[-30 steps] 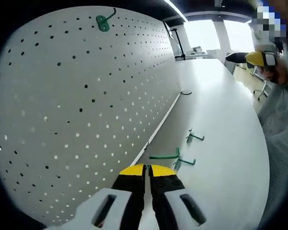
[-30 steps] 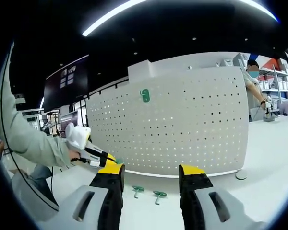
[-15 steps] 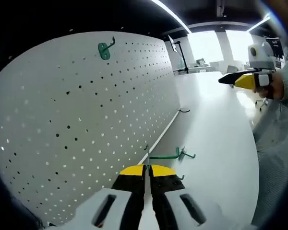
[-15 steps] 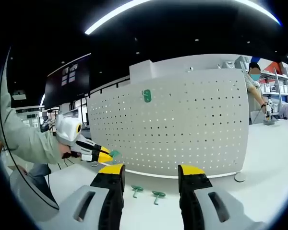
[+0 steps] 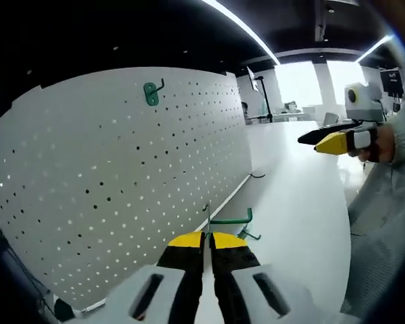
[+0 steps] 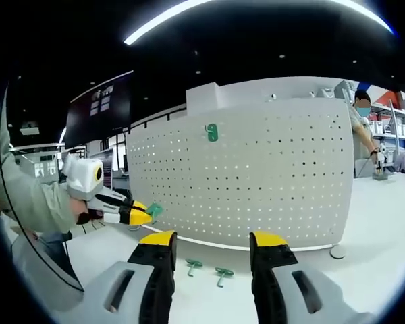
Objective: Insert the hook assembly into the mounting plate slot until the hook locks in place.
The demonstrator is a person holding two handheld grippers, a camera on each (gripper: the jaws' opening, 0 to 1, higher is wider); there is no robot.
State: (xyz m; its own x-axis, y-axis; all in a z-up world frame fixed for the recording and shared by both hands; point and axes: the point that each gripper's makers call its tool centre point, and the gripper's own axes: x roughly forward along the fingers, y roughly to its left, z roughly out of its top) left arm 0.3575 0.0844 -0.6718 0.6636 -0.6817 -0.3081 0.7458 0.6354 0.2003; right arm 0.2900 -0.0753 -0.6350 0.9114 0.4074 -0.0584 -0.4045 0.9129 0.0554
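Note:
My left gripper (image 5: 207, 237) is shut on a green hook (image 5: 231, 219), held up in the air beside the white pegboard (image 5: 108, 182). A second green hook (image 5: 152, 92) hangs high on that board. In the right gripper view the left gripper (image 6: 136, 215) comes in from the left with its green hook (image 6: 154, 210) at the tip. My right gripper (image 6: 212, 240) stands open with nothing between its fingers, facing the pegboard (image 6: 270, 182) and its mounted hook (image 6: 212, 132). Two more green hooks (image 6: 194, 266) (image 6: 223, 273) lie on the white table in front of the board.
A white table (image 5: 290, 202) runs along the pegboard's foot. A small dark hook (image 5: 258, 175) rests near the board's base farther off. My right gripper (image 5: 334, 141) shows at the right of the left gripper view. A person (image 6: 364, 128) stands at the far right beyond the board.
My left gripper has risen from the table with the green hook in it; the loose hooks have dropped out of its view. The right gripper has hardly moved.

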